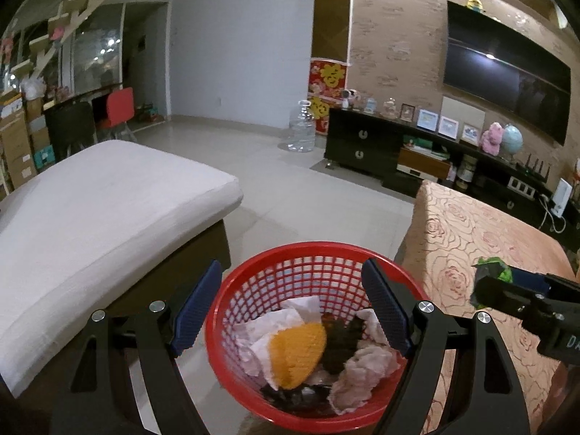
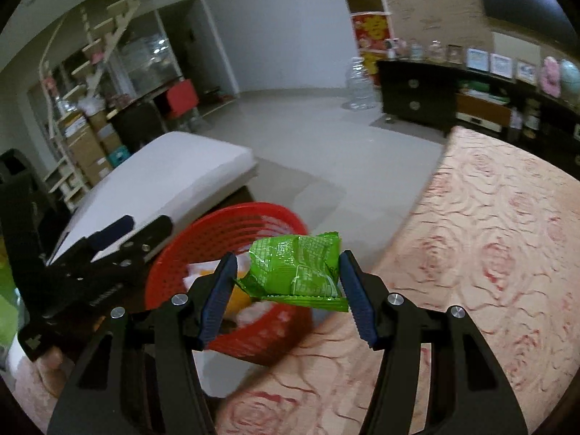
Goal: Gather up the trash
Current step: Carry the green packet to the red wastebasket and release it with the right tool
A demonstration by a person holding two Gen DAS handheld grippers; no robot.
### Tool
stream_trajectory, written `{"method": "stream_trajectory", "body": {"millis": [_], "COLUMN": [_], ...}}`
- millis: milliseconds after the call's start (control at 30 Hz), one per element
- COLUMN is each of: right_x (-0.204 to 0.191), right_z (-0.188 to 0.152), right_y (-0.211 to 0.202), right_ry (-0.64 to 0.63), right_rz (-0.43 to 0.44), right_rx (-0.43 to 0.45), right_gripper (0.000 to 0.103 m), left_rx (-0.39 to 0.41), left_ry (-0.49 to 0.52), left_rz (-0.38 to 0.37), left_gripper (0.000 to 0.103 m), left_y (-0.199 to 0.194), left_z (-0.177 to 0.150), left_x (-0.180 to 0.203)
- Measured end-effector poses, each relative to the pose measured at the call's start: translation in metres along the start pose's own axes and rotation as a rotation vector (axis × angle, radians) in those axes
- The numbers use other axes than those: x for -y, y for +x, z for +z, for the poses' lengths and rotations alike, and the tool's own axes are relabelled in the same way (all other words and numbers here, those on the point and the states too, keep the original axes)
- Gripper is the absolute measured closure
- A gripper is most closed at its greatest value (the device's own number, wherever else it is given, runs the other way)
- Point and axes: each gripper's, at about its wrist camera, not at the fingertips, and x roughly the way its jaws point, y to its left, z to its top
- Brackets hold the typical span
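A red mesh basket [image 1: 315, 250] holds crumpled white tissues, an orange piece [image 1: 299, 353] and dark scraps. My left gripper [image 1: 291, 308] is shut on the basket's rim, one finger outside and one inside. My right gripper [image 2: 288, 282] is shut on a green wrapper [image 2: 297, 266] and holds it in the air just right of the basket [image 2: 232, 224], above the rose-patterned cloth. In the left wrist view the right gripper [image 1: 485, 279] comes in from the right with the green wrapper [image 1: 493, 266] at its tip.
A table with a pink rose-patterned cloth [image 2: 489, 253] is on the right. A white-cushioned bench [image 1: 101, 203] is on the left. A tiled floor [image 1: 290, 181] lies between them. A dark TV cabinet [image 1: 380, 148] and a clear water jug [image 1: 301, 127] stand farther back.
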Motion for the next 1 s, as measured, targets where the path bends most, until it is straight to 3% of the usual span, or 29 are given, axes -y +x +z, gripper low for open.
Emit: {"method": "stream_trajectory", "body": {"millis": [200,800,1000], "right_x": [-0.025,-0.034,-0.039], "right_z": [0.006,0.005,0.003], "right_y": [0.017,0.045,0.049], "right_ry": [-0.053,-0.072,-0.052], "right_rz": [0.032,0.058,0.112], "right_rx": [-0.02,-0.061,-0.075], "right_gripper": [0.046,0.045,0.026], "left_rx": [-0.007,-0.009,-0.01], "left_ry": [-0.023,-0.054,-0.064], "left_rz": [0.02,0.05,0.055], "left_gripper": [0.026,0.026,0.026], "left_y": [0.002,0.002,0.002], "left_z": [0.001,0.003,0.003], "left_x": [-0.01,-0.026,-0.03]}}
